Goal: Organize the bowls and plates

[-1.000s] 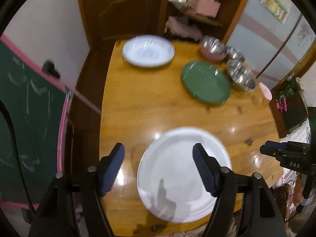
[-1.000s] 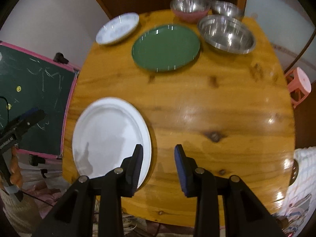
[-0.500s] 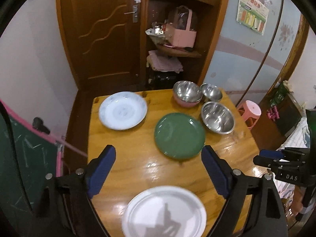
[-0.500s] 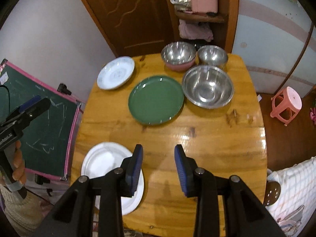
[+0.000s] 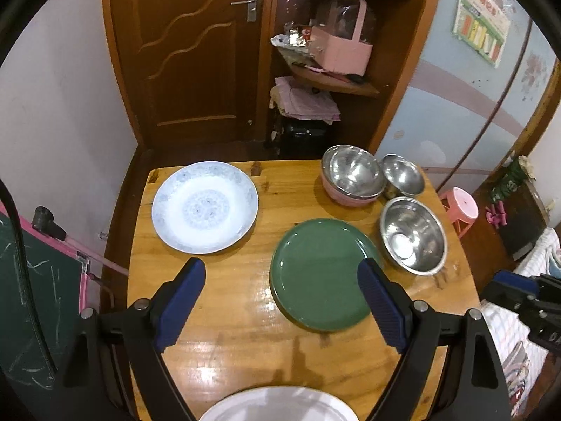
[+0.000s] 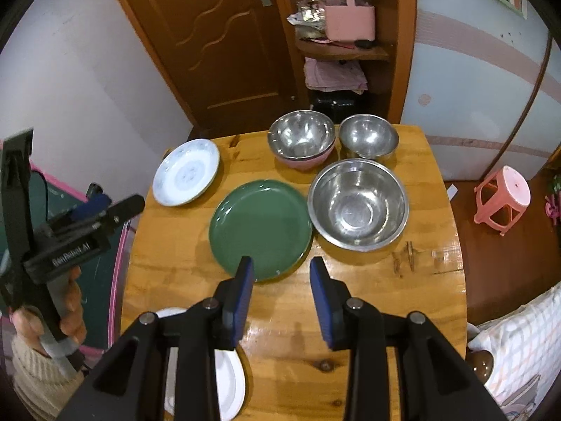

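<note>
the left gripper [image 5: 280, 294] is hanging over the table [image 5: 231, 315] with its jaws standing wide apart and nothing between them. the right gripper [image 6: 280, 280] is hovering with jaws partly apart, also holding nothing. the green plate [image 5: 320, 273] is lying mid-table. the patterned plate [image 5: 205, 207] is sitting at its 10 o'clock. the big steel bowl [image 5: 413, 240] is just beside the green plate at 2 o'clock. two more bowls, one pink-walled [image 5: 352, 175] and one small [image 5: 403, 179], are touching at 12 to 1 o'clock. the white plate [image 5: 277, 405] is lying at 6 o'clock, at the near edge.
</note>
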### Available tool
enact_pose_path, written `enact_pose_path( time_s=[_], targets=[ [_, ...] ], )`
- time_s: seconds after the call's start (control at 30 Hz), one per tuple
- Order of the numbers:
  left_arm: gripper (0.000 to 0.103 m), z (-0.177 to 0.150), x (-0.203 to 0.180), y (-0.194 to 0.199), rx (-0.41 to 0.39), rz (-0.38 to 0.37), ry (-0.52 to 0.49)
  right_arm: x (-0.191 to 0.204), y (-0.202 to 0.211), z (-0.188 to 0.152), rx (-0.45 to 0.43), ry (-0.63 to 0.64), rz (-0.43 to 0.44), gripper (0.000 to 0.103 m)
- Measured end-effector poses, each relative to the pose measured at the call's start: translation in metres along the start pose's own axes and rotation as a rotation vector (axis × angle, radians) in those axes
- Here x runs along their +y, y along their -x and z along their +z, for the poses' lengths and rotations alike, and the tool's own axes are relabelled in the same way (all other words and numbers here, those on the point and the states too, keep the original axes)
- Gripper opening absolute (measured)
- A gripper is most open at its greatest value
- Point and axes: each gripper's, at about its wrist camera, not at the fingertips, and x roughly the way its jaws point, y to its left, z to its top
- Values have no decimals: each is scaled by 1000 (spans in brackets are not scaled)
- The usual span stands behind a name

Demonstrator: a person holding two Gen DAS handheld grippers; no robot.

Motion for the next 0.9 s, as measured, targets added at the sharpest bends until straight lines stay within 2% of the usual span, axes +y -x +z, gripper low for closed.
enact_pose_path(
  time_s=[0.3,0.57,0.9],
  targets=[
    [87,2,6,-51,53,29,21,-13,-34,22,40,-54,16,33],
    [88,-1,12,-95,106,53,33,-26,-88,12,154,-143,72,33],
    [87,-10,20,-140,181,37,83,-38,-134,-3,221,-233,88,33]
  ],
)
